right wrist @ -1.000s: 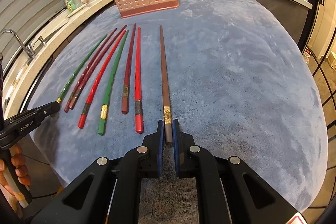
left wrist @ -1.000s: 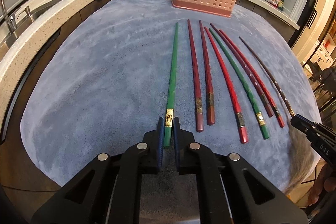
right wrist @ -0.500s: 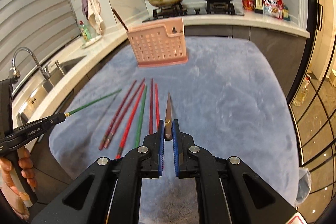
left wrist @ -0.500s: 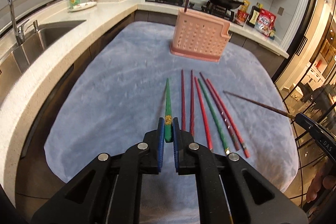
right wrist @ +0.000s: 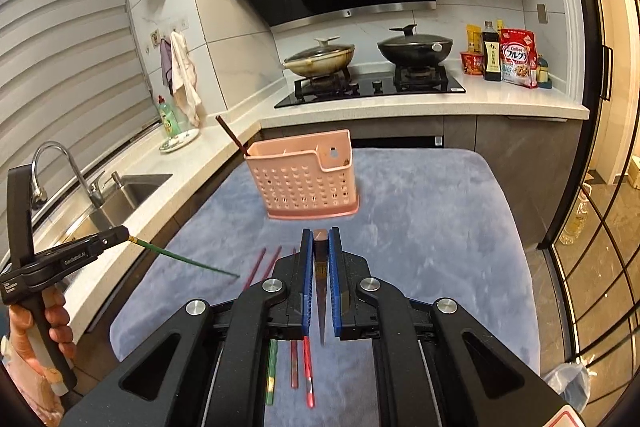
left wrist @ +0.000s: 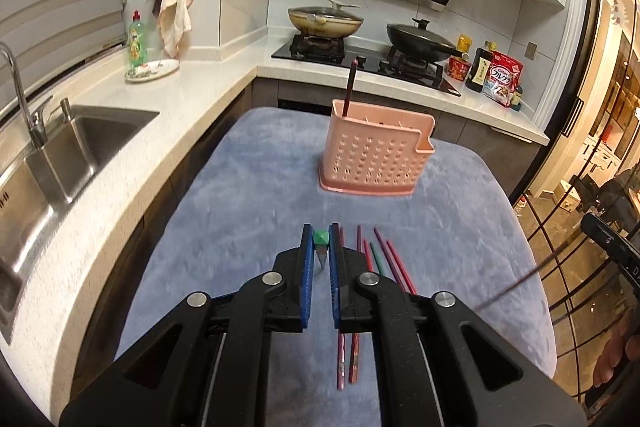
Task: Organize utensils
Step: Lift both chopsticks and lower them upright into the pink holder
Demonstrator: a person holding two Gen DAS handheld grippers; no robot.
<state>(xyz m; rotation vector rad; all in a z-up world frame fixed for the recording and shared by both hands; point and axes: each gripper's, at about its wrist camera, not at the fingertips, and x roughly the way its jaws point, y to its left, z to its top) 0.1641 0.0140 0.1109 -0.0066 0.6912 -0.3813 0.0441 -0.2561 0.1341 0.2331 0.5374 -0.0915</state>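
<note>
Left gripper (left wrist: 321,247) fingers clamped on green chopstick (left wrist: 321,237); right gripper (right wrist: 321,247) fingers clamped on brown chopstick (right wrist: 320,267). Both raised over the loose chopsticks (left wrist: 384,259), maybe six, near worktop's (left wrist: 248,187) front edge. Pink utensil basket (left wrist: 376,157) at far edge.

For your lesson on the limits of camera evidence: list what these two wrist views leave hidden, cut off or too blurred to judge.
- Left view: the chopsticks on the cloth are mostly hidden behind the left gripper; their count is unclear.
- Left view: the right gripper is cut off by the edge; its jaws are unseen.
- Both views: the holder's inside is hidden by its wall.
- Right view: the brown chopstick's length is foreshortened between the jaws.
</note>
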